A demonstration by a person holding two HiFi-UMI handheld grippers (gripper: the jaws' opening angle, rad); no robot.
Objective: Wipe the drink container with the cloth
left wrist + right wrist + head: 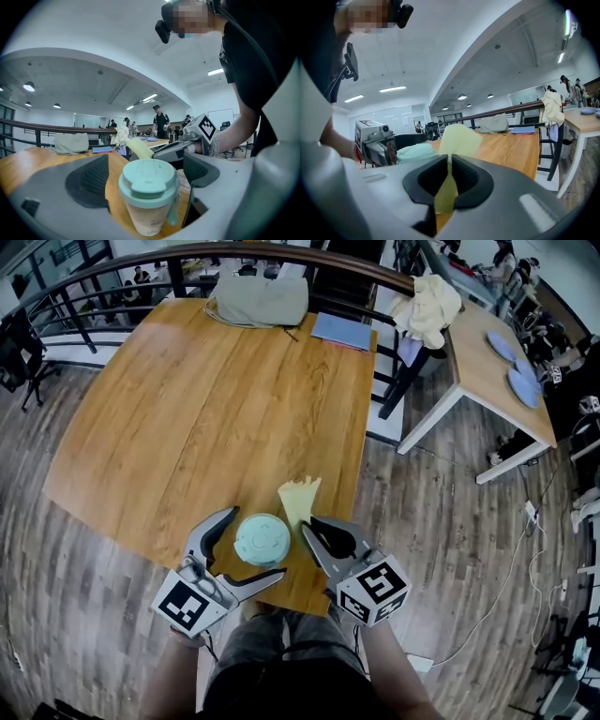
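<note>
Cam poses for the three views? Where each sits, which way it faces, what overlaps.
Head view: on the person's head, steeply down at the table edge; shows left claw, right claw, lap.
Left gripper view: on left claw, along its open jaws flanking the cup, toward the right claw; person's arm at right.
Right gripper view: on right claw, along jaws shut on the cloth, across the table; left claw at left.
Shared: cup and cloth in all three.

The tan paper drink cup point(144, 216) wore a mint-green plastic lid point(149, 180). The thin pale-yellow cloth point(459, 140) was plain. The left gripper point(257, 543) and right gripper point(307, 526) were grey with black dotted pads point(93, 178); their marker cubes point(373, 589) bore black-and-white squares. The wooden table point(206, 409) showed orange-brown grain.
</note>
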